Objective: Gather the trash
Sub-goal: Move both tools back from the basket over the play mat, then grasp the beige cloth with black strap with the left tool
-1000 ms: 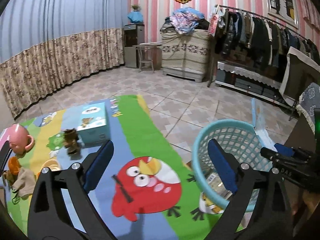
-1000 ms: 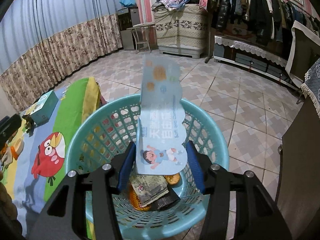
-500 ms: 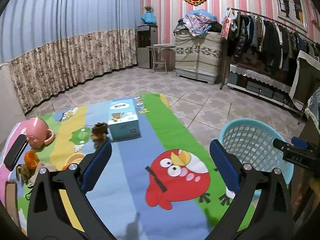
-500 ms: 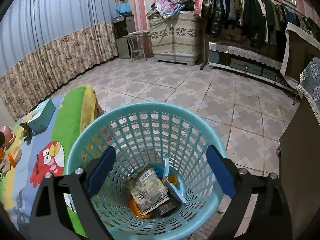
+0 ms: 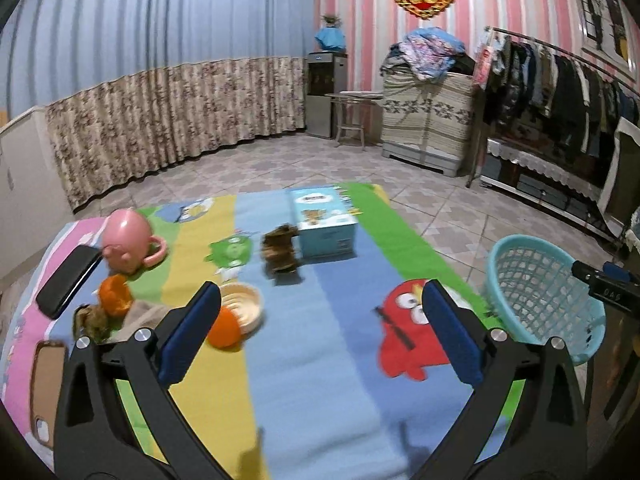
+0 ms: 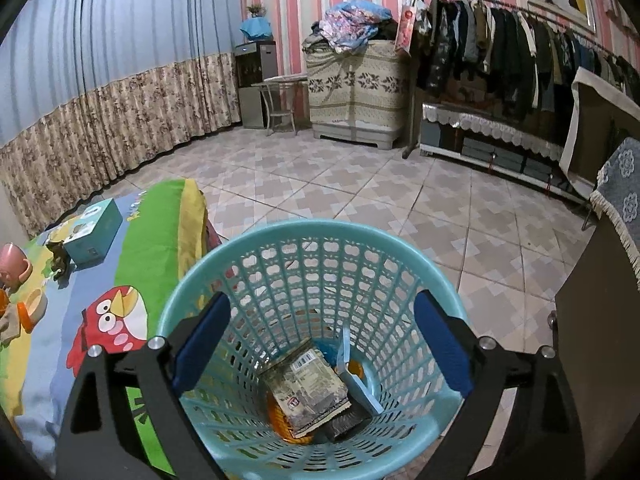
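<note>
The right gripper (image 6: 320, 356) has dropped the blue packet (image 6: 354, 376) into the basket (image 6: 400, 256); its fingers are wide and empty. The left gripper (image 5: 320, 336), also wide, has swung toward the orange peel (image 5: 224, 330).

The mat's (image 5: 320, 360) middle and near edge lie bare. Along its left edge crowd a cup (image 5: 124, 246), phone (image 5: 68, 282), peels (image 5: 224, 330) and bowl (image 5: 242, 306); a box (image 5: 324, 226) blocks the far edge. The basket's (image 6: 312, 236) mouth stands unobstructed.
</note>
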Motion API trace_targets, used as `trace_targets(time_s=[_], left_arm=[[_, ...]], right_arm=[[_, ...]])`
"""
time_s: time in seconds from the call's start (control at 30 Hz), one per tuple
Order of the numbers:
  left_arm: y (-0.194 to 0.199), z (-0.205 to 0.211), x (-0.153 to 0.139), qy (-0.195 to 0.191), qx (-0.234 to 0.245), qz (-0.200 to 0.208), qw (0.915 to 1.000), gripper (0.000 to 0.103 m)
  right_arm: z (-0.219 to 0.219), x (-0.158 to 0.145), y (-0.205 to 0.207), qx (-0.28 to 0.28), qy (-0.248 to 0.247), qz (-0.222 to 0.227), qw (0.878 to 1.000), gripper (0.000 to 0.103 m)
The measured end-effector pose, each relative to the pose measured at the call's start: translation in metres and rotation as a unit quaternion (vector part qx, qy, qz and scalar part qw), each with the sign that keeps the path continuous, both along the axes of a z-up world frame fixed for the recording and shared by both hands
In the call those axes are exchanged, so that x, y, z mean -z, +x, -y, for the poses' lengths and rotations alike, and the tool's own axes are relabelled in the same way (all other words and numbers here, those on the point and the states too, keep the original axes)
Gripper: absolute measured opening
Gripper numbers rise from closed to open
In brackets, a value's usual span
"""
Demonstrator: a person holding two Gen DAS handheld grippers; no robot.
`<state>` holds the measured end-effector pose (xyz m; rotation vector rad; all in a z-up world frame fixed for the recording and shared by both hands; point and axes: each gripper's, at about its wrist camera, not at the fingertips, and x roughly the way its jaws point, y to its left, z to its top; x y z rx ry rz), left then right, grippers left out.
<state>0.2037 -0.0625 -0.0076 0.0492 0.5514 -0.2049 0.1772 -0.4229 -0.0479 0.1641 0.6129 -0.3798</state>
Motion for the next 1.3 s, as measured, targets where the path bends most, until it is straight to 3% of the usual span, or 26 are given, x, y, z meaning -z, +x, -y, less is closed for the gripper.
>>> trace_targets(time_s=[0.43, 0.67, 1.17, 1.3], left_arm=[[0.002, -0.103, 0.007, -0.023, -0.075, -0.015, 0.9968, 0.097], [-0.001, -0.139, 0.014, -0.016, -0.099, -0.019, 0.9948, 0.097], [-0.005, -0.179, 0.047, -0.015, -0.125, -0.054, 0.9905, 0.097], [0.000, -0.184, 0.058, -0.026, -0.126, -0.075, 0.9889, 0.097]], right_arm=[[-0.041, -0.001, 0.008, -0.021, -0.029, -0.005, 0.999, 0.091], [-0.059, 0.002, 0.006, -0.041, -0.031, -0.013, 0.999, 0.091], [-0.100, 0.009, 0.009, -0.077, 0.006, -0.016, 0.997, 0.092], [-0.118, 0.012, 0.013, -0.093, -0.007, -0.018, 0.995, 0.092]])
